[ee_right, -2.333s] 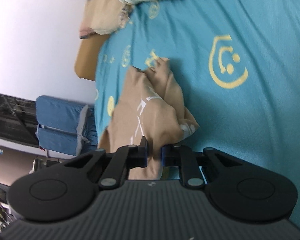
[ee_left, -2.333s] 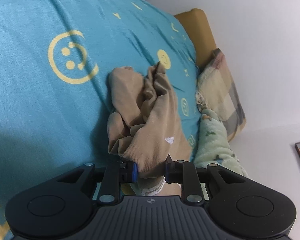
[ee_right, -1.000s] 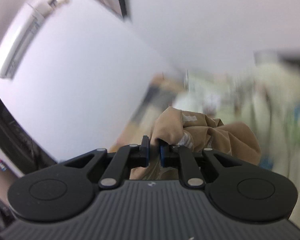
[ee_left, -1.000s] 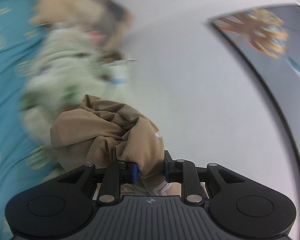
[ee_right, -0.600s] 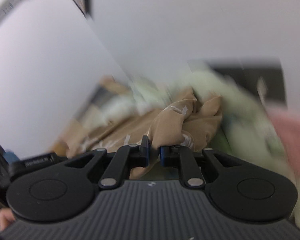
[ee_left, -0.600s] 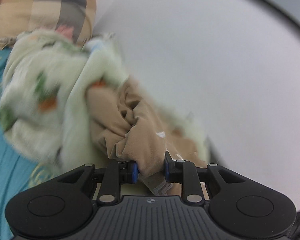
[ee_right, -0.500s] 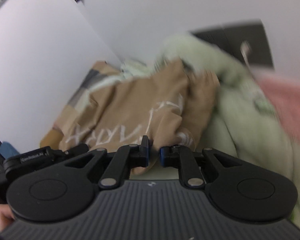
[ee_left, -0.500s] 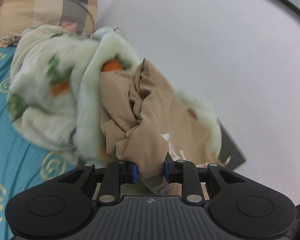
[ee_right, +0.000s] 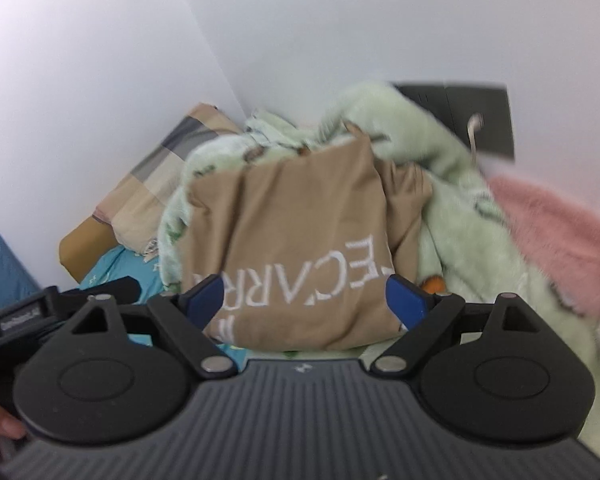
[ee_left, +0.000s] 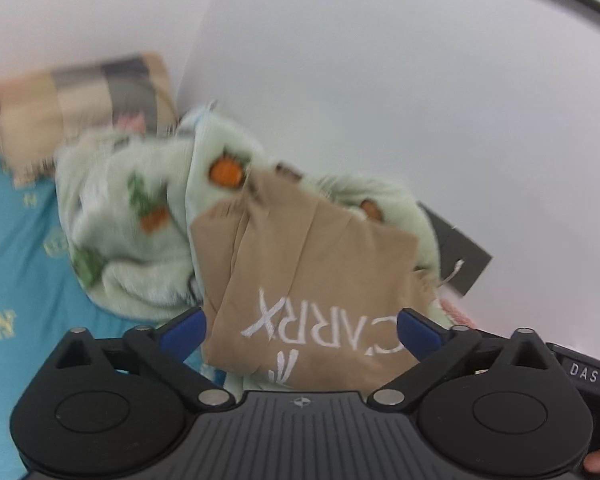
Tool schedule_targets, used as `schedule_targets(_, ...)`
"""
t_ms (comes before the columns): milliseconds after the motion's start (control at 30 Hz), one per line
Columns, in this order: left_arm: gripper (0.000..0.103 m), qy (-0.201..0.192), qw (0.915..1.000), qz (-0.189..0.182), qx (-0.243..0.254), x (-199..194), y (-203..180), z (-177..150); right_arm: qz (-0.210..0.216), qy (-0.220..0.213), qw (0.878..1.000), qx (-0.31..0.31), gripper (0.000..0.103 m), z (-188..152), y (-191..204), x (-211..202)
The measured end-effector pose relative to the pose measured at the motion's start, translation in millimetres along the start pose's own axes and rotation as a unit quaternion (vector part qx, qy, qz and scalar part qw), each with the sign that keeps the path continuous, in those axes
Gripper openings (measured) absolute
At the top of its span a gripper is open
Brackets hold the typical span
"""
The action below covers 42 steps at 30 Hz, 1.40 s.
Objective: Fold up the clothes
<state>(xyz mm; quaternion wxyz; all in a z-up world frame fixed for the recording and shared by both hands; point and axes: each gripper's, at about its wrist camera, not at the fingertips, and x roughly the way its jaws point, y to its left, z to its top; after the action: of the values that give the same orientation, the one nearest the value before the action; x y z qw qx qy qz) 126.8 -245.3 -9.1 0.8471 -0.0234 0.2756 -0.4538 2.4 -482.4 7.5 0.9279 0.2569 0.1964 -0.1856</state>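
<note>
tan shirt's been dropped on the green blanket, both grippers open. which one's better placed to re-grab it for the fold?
Roughly even, slight edge to left. The left gripper has the tan shirt squarely between its open fingers; the right gripper also frames it, but the cloth bunches toward its right on the green blanket.

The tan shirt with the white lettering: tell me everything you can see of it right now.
The tan shirt is a soft, knit-looking garment folded into a rough rectangle, white block letters across its face. It lies tilted against the pale green fleece blanket, which surrounds it. Both tools, left and right, are open, jaws spread either side, not gripping it.
</note>
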Motion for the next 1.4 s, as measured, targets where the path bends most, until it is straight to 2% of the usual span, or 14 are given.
schedule_targets(233, 0.103, -0.052, 0.9974, 0.016, 0.047, -82.5, -37.7, 4.5, 0.008, -0.043, 0.999, -0.027, 0.09, 4.2, 27.8, -62.5)
schedule_targets(633, 0.103, -0.115, 0.9894, 0.05, 0.074, -194.7, -73.1, -8.9, 0.017, -0.097, 0.991, -0.093, 0.09, -13.0, 68.3, -149.2)
schedule_targets(967, 0.103, -0.129, 0.9831, 0.074, 0.106, -240.9, -85.7, -38.1, 0.023, -0.126, 0.985, -0.118, 0.09, -44.6, 90.8, -182.3)
schedule_targets(1400, 0.103, -0.16, 0.9802, 0.08, 0.084, -266.2, -61.0, -67.7, 0.011, -0.161, 0.978, -0.131, 0.09, -77.2, 111.1, -177.7)
